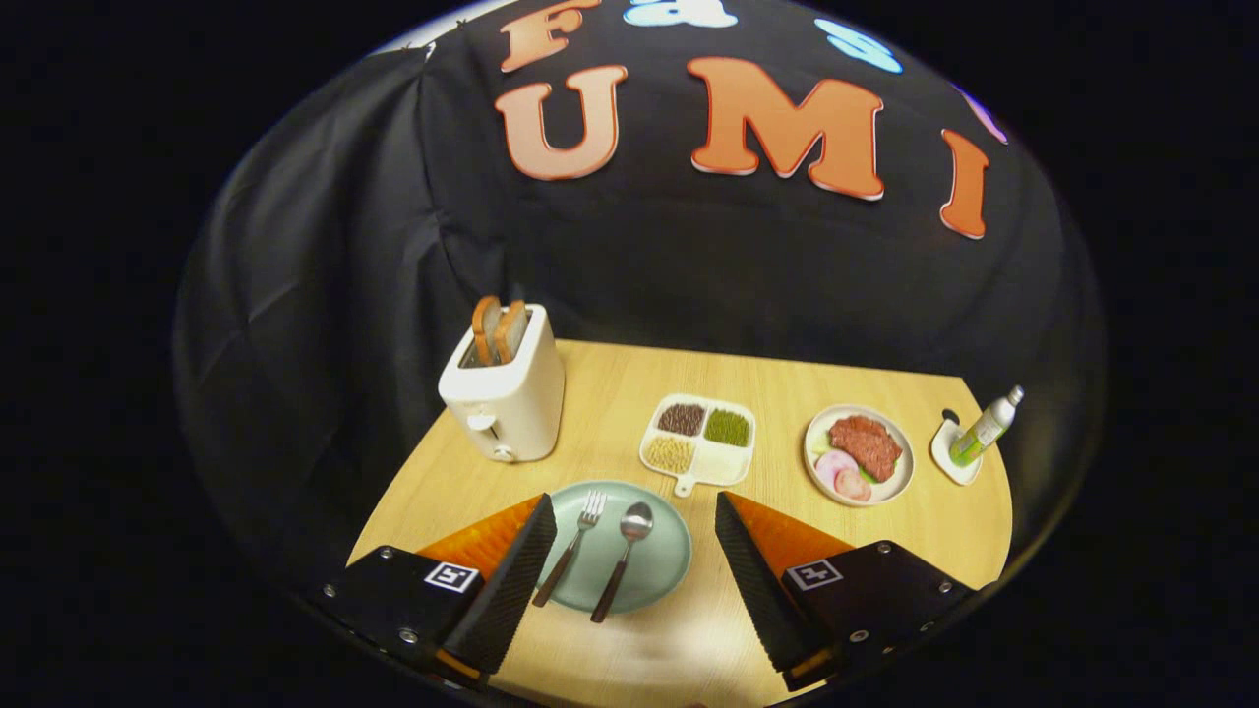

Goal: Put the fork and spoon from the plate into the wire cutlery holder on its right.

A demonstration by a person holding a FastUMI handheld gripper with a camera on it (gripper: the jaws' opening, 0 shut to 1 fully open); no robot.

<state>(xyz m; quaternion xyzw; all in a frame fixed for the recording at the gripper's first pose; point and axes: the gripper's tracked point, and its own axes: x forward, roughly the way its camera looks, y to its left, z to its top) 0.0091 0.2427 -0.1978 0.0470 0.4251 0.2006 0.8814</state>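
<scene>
Gripper [634, 551] fingers spread wide, empty, flanking round pale-green plate [664, 580]. On plate: slim steel fork [572, 547], spoon [623, 556]; stiff, light, probably slippery; pinch at dark handles.

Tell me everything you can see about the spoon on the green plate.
The spoon looks like shiny metal at its oval bowl, with a slim dark handle. It lies flat on the pale green plate, bowl pointing away toward the divided snack tray, handle end reaching past the plate's near rim. The fork lies beside it, apart. It sits between the fingers of the open hand-held gripper, untouched.
</scene>
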